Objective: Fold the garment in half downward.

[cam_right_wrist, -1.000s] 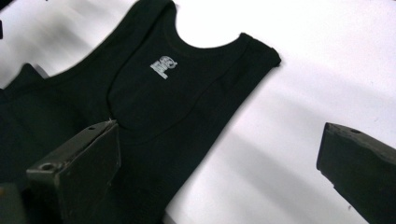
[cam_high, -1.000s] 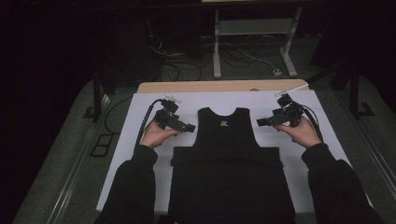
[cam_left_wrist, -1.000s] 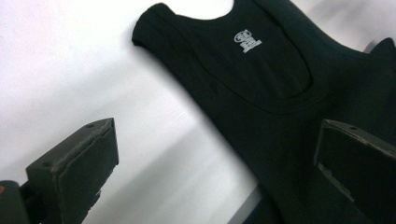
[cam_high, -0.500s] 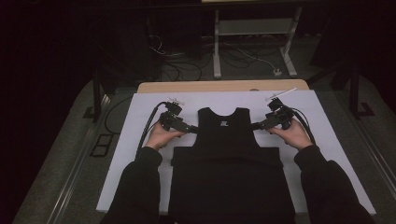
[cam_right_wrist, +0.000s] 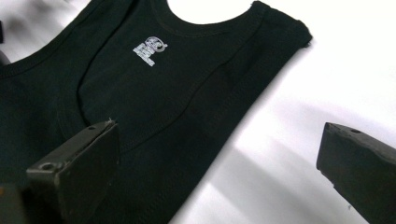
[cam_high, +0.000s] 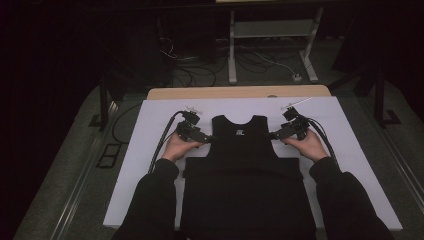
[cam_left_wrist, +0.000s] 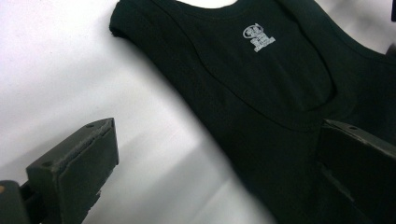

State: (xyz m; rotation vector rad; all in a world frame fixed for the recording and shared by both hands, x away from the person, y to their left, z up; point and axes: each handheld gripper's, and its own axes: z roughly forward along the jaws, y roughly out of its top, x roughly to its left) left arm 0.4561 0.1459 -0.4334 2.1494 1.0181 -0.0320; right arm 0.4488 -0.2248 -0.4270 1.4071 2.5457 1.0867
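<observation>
White sheeting covers the worktop [cam_high: 150, 165], and beyond its far edge a dark floor carries loose cables [cam_high: 250, 62] and a grey metal stand [cam_high: 270, 45]. On the sheet lies a black tank top [cam_high: 245, 150], flat, neck toward the far edge, hem toward the near edge where the person's sleeves come in. Its long axis runs from near to far, midway between the left and right edges. A small white printed label [cam_left_wrist: 258, 37] sits just below the neck opening.

The left gripper [cam_high: 206, 140] is at the garment's left armhole, and the right gripper [cam_high: 272, 135] is at the right armhole, both pointing inward toward each other. Both stand released, jaws wide apart. In the left gripper view, 1 jaw is over the white sheet and the other over the black cloth, so the armhole edge runs between them. The right gripper view shows the mirror case: 1 jaw over cloth, 1 over bare sheet.

Each gripper is equally near its own side, so the 2 hands look set for a matched pinch. The coming move probably needs each pair of jaws to come down onto the edge, then clench.
</observation>
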